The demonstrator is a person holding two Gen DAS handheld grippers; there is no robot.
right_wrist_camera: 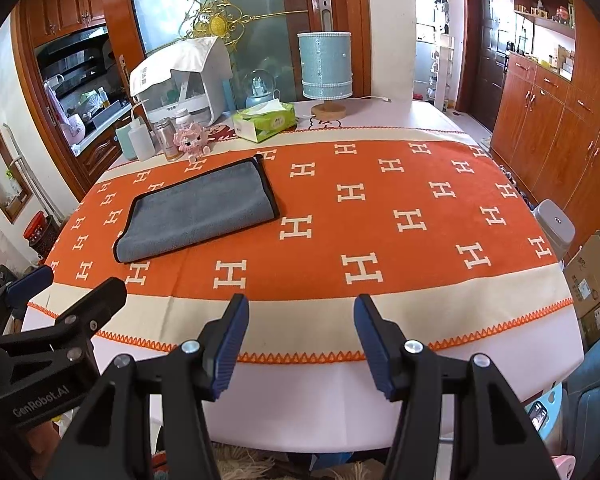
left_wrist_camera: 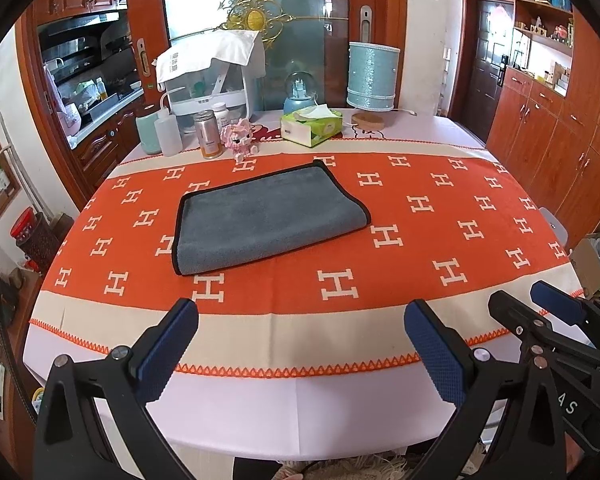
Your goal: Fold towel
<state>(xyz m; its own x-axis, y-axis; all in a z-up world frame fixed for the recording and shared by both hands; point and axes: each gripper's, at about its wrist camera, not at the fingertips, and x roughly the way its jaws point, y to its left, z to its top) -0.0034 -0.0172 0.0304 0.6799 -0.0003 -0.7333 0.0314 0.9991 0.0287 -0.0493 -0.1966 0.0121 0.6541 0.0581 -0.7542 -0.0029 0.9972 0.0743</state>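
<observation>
A grey towel [left_wrist_camera: 266,216] with black trim lies folded flat on the orange H-patterned tablecloth [left_wrist_camera: 420,240]; it also shows in the right wrist view [right_wrist_camera: 198,210], left of centre. My left gripper [left_wrist_camera: 300,344] is open and empty, held over the near table edge, well short of the towel. My right gripper [right_wrist_camera: 300,344] is open and empty, also at the near edge, to the right of the towel. The right gripper shows in the left wrist view [left_wrist_camera: 536,304], and the left gripper shows in the right wrist view [right_wrist_camera: 66,282].
At the back of the table stand a green tissue box [left_wrist_camera: 312,126], a blue lamp [left_wrist_camera: 372,76], a snow globe [left_wrist_camera: 300,90], a pink toy [left_wrist_camera: 240,140], bottles [left_wrist_camera: 210,134] and a white appliance [left_wrist_camera: 212,76]. Wooden cabinets [left_wrist_camera: 560,140] line the right side.
</observation>
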